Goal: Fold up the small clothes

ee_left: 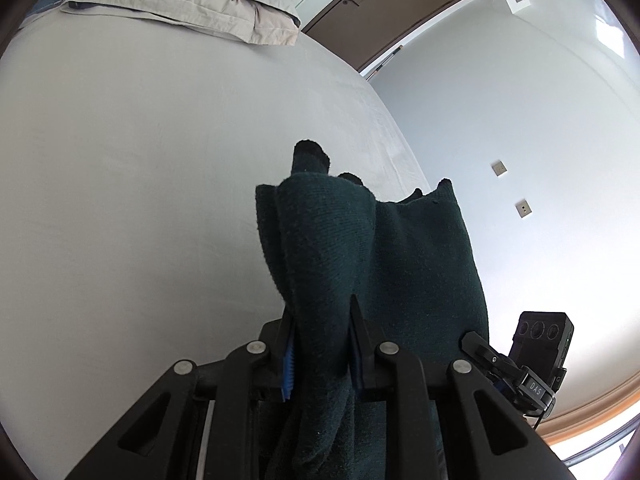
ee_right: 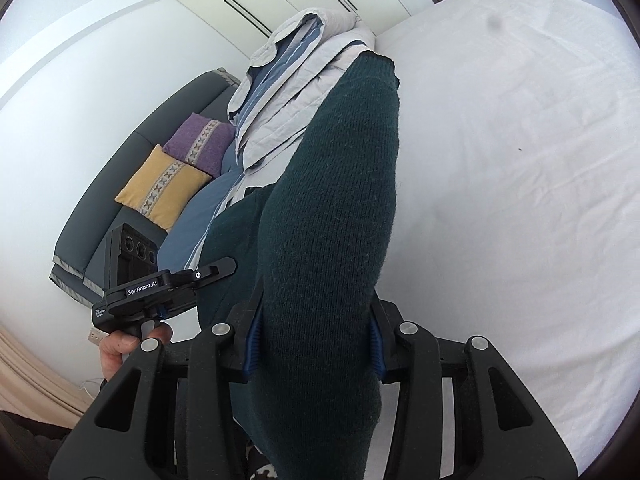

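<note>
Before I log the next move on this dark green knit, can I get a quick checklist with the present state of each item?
1. Left gripper pinching the dark green knit: ok.
2. Right gripper clamped on the same knit: ok.
3. Bare sheet on the bed ahead for laying it down: ok.
4. Knit clear of the folded bedding: ok in the left view.
5. Knit spread flat between the grippers: not ok, it hangs bunched.
6. Lower end lifted off the bed: cannot tell.
</note>
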Tool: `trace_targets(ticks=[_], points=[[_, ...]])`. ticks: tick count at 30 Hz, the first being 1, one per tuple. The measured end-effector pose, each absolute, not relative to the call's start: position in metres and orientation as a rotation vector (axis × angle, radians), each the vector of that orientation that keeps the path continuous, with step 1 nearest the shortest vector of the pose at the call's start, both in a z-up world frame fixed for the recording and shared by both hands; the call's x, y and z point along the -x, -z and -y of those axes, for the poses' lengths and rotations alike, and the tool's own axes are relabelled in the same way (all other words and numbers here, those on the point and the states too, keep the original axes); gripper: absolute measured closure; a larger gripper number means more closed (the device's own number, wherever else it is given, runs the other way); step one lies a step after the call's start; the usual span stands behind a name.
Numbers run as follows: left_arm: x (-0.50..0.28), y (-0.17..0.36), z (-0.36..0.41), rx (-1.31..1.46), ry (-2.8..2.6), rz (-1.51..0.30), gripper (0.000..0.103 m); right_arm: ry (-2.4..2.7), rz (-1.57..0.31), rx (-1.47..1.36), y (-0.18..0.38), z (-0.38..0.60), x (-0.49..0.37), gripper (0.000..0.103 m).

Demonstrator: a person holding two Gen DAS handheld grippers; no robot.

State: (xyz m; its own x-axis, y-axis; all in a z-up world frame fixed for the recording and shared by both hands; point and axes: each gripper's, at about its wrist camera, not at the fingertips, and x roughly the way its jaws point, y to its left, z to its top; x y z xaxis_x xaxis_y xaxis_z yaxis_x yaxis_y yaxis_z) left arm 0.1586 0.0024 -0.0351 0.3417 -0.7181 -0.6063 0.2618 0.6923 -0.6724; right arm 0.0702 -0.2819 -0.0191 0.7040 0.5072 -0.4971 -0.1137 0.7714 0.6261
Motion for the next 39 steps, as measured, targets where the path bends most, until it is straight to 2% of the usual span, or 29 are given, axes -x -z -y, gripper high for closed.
trace_targets(ticks=[9,14,17,21,26,31,35,39], points=[[-0.148,0.063,0.011,0.5,0.676,-1.112,0.08,-0.333,-0.748,-0.665,0.061,0.301,-0.029,0.064],[-0.153,0.101,0.007,0.532,0.658,-1.179,0.08,-0.313,-0.793,-0.693,0.095,0.31,-0.034,0.064],[-0.157,0.127,0.003,0.574,0.645,-1.211,0.077,-0.278,-0.862,-0.737,0.131,0.321,-0.04,0.06],[-0.161,0.144,-0.007,0.678,0.64,-1.23,0.07,-0.306,-0.834,-0.826,0.154,0.331,-0.036,0.058],[-0.154,0.121,-0.023,0.658,0.561,-1.163,0.066,-0.252,-0.865,-0.792,0.144,0.333,-0.027,0.052],[-0.126,0.071,-0.046,0.611,0.549,-1.017,0.066,-0.217,-0.754,-0.792,0.107,0.345,0.005,0.05],[-0.091,0.044,-0.013,0.477,0.658,-0.947,0.066,-0.33,-0.69,-0.808,0.087,0.331,0.024,0.05],[-0.071,0.063,0.03,0.375,0.677,-0.99,0.066,-0.39,-0.738,-0.792,0.094,0.305,0.022,0.05]])
